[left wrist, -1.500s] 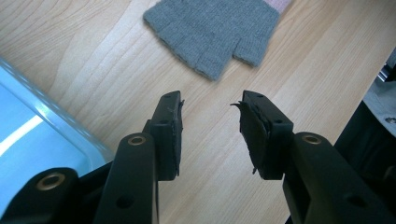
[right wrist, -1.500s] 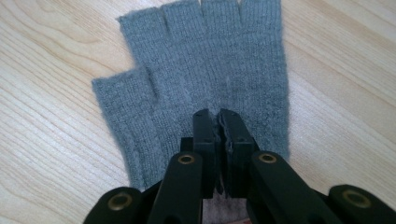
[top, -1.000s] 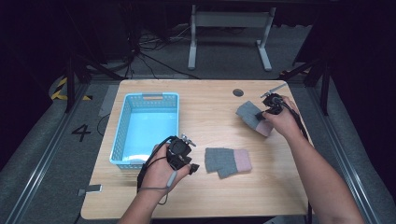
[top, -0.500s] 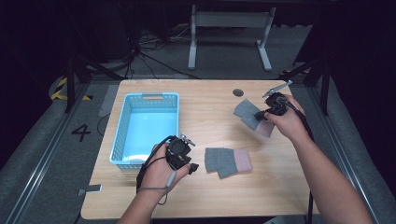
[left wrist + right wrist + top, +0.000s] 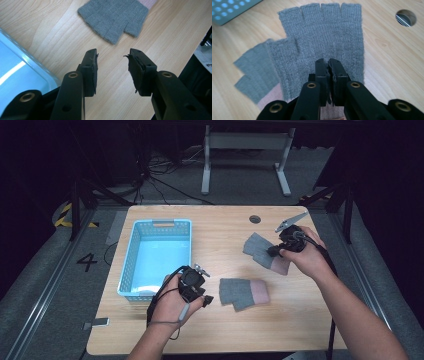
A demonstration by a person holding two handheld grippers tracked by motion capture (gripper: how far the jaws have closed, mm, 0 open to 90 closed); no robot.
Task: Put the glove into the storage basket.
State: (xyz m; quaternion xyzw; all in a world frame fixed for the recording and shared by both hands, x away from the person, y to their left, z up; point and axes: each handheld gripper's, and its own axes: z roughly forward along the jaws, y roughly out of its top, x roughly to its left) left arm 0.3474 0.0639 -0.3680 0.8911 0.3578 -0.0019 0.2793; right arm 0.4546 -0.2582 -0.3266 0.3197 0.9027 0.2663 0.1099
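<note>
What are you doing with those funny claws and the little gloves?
A person at a wooden table holds a gripper in each hand. The right gripper is shut, pinching one grey fingerless glove near its pink cuff. The left gripper is open and holds nothing, pointing at the other glove lying flat. A blue basket sits empty on the left side of the table.

wooden table, blue basket, two grey fingerless gloves

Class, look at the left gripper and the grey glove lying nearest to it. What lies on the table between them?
Nothing but bare wood. In the left gripper view, the open left gripper faces the glove across bare table.
</note>
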